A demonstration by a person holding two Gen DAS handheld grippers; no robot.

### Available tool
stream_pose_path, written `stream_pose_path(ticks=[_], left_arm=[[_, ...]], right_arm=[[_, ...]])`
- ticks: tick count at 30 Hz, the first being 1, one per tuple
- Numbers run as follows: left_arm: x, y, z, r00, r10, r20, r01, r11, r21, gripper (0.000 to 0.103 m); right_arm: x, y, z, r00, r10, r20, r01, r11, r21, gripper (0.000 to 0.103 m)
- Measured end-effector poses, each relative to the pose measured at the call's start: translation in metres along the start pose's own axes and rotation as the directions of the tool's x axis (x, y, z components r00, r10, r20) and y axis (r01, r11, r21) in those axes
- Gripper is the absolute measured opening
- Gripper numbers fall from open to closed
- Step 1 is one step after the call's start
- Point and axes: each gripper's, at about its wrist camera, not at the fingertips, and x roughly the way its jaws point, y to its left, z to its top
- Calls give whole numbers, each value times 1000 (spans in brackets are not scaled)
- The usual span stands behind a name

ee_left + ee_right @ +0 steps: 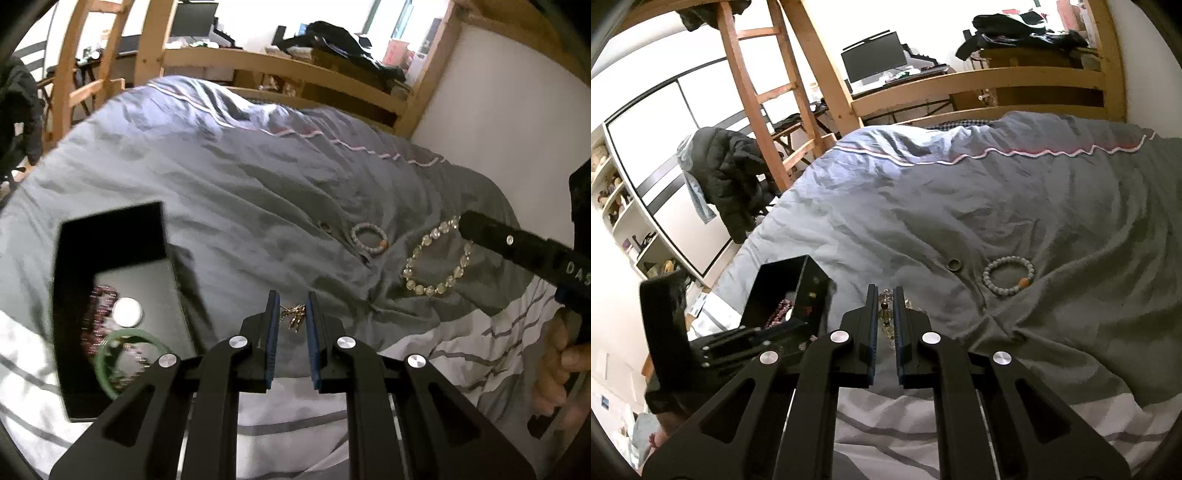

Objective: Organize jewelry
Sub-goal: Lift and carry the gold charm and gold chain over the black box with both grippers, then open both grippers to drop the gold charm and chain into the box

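A black jewelry box (pixel 74 291) lies open on the grey duvet at the left, holding a green bangle (pixel 110 354), a white disc (pixel 127 312) and a pinkish bead string (pixel 98 310). My left gripper (pixel 292 306) is narrowly open around a small gold piece (pixel 293 317) on the duvet. My right gripper (pixel 885 295) is nearly shut on the clear bead bracelet (pixel 437 258), whose beads show between its pads (pixel 885 314). A pale bead bracelet (pixel 1010 275) and a dark ring (pixel 953 264) lie on the duvet beyond.
The box (pixel 790 291) also shows in the right wrist view, with the left gripper's body (pixel 676 325) in front of it. A wooden bed frame (pixel 288 66), a ladder (pixel 764 92) and a white wall (pixel 498 110) surround the bed.
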Motion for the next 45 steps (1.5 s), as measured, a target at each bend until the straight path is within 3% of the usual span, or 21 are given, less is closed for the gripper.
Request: stream_pose_path(ticks=[13,23,31,45], left_arm=[[-42,50,16,989,143,36,-141,988,-68,14],[-58,91,24,990,129,53,-121,982,-146,14],[-46,107,27,990,138,15,-134,979,-155,14],[-38,122,27,991,134,-15,-134,975,-178,14]], right_arm=[[26,63,8,998,50,-40,-54,995,-89,9],[67,125,0,986,133,-99,-146,979,-140,9],[95,153,-15,977,153,-152,-178,970,-168,9],[124,153,-37,965,151,-214,-187,970,-158,9]])
